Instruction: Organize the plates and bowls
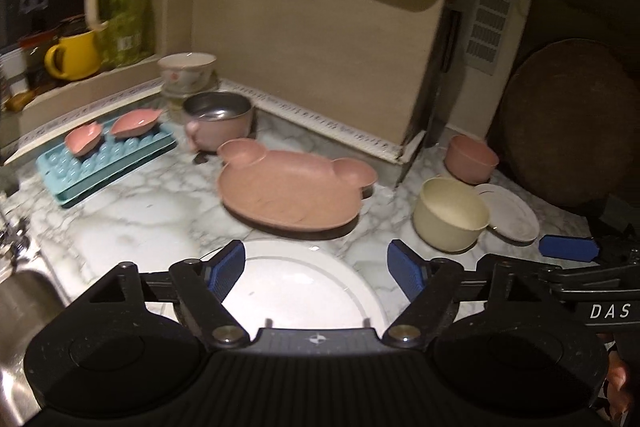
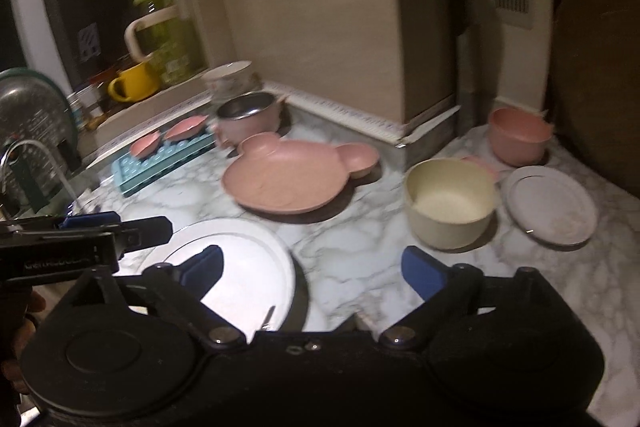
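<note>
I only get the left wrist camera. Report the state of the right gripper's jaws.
Observer: The right gripper is open with nothing gripped; one finger hangs over the large white plate.
Operator: Check behind the cream bowl.
Observer: A small pink piece lies just behind the cream bowl, hidden from your view.
Operator: Look further left of the big plate.
Observer: A curved tap stands there, with a round metal lid behind it.
</note>
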A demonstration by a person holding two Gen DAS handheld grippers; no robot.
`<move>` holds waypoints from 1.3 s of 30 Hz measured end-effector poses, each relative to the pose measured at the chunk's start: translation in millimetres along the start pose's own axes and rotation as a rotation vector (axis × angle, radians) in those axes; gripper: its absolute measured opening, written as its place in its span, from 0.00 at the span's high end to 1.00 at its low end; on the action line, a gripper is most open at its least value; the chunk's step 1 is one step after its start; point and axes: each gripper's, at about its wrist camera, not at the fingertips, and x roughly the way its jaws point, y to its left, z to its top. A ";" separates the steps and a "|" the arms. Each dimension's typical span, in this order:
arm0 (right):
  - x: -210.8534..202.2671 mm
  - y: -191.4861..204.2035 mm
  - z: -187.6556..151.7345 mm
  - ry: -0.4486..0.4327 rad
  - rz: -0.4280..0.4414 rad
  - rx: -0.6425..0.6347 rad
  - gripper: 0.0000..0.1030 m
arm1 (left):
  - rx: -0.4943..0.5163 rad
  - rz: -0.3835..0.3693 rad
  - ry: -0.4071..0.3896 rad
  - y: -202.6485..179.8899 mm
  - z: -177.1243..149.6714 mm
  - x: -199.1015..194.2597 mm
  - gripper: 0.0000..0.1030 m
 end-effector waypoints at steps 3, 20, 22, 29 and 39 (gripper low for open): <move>-5.4 -8.1 1.1 -0.030 -0.041 0.002 0.01 | 0.022 -0.021 -0.003 -11.5 4.6 6.1 0.23; -5.0 -104.1 25.3 -0.041 -0.180 0.022 0.00 | 0.088 -0.134 0.061 -103.4 39.5 76.2 0.19; -2.9 -119.8 27.9 -0.036 -0.185 0.028 0.00 | 0.092 -0.145 0.071 -115.7 42.6 85.9 0.19; 7.9 -177.8 32.0 0.000 -0.221 0.048 0.00 | 0.087 -0.174 0.167 -155.0 45.8 128.8 0.19; 37.6 -255.2 44.5 0.100 -0.243 0.098 0.03 | 0.082 -0.222 0.321 -216.5 41.5 184.9 0.19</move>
